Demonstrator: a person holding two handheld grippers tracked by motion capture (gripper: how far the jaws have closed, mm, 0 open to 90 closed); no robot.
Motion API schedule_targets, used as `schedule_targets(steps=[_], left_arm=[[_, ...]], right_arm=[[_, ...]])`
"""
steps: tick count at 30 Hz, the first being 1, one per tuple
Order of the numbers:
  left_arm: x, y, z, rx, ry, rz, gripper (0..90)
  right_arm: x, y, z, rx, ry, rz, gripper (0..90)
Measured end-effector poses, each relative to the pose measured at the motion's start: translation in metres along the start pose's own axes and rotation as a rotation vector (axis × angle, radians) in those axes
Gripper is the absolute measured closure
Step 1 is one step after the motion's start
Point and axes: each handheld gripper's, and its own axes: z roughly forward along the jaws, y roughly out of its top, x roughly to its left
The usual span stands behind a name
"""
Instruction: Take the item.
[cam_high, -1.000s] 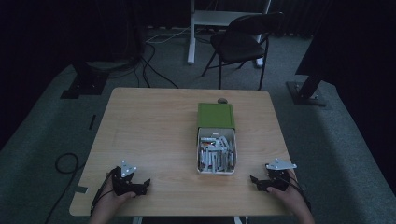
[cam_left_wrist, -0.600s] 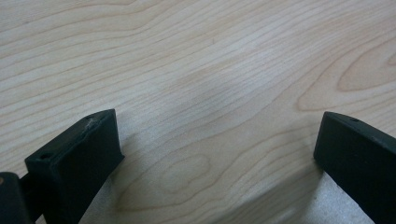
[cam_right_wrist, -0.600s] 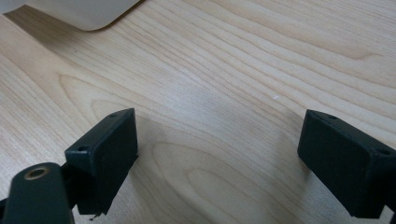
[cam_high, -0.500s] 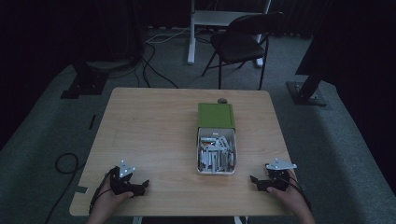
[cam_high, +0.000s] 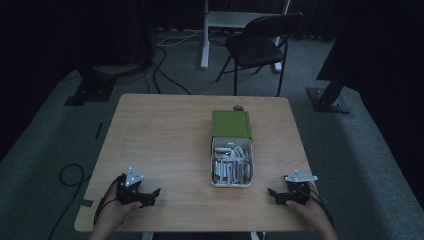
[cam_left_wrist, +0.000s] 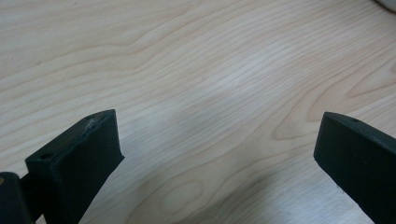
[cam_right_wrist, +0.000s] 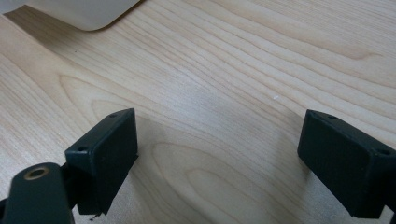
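Observation:
A white tray (cam_high: 214, 177) with several small white and grey pieces sits right of the table's middle, and a green box (cam_high: 230, 123) butts against its far end. My left gripper (cam_high: 154, 196) rests near the front left of the wooden table (cam_high: 160, 145), open, with bare wood between its jaws (cam_left_wrist: 219, 154). My right gripper (cam_high: 272, 194) lies at the front right, also open and empty (cam_right_wrist: 217, 154). A corner of the white tray (cam_right_wrist: 79, 11) shows at the top left of the right gripper view.
A small dark round object (cam_high: 238, 107) lies at the table's far edge behind the green box. A black folding chair (cam_high: 260, 45) and a white desk leg (cam_high: 204, 35) stand beyond the table. Cables (cam_high: 70, 175) trail on the floor at left.

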Motion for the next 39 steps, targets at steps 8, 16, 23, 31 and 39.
schedule_targets(steps=[8, 16, 23, 31, 39], left_arm=[[-0.014, 0.009, 0.004, -0.007, -0.025, 0.027, 4.7], [-0.023, 0.017, 0.003, -0.024, -0.053, 0.039, 4.7], [-0.032, 0.028, 0.003, -0.056, -0.07, 0.042, 4.7], [-0.044, 0.041, 0.0, -0.079, -0.099, 0.065, 4.7], [-0.057, 0.056, -0.002, -0.103, -0.122, 0.092, 4.8]], right_arm=[[0.0, 0.0, 0.0, 0.0, 0.0, 0.0, 11.6], [0.0, 0.0, 0.0, 0.0, 0.0, 0.0, 11.7], [0.0, 0.0, 0.0, 0.0, -0.001, 0.0, 11.7], [0.0, 0.0, 0.0, 0.0, -0.001, -0.001, 11.6], [0.0, 0.0, 0.0, 0.0, -0.001, -0.002, 11.6]])
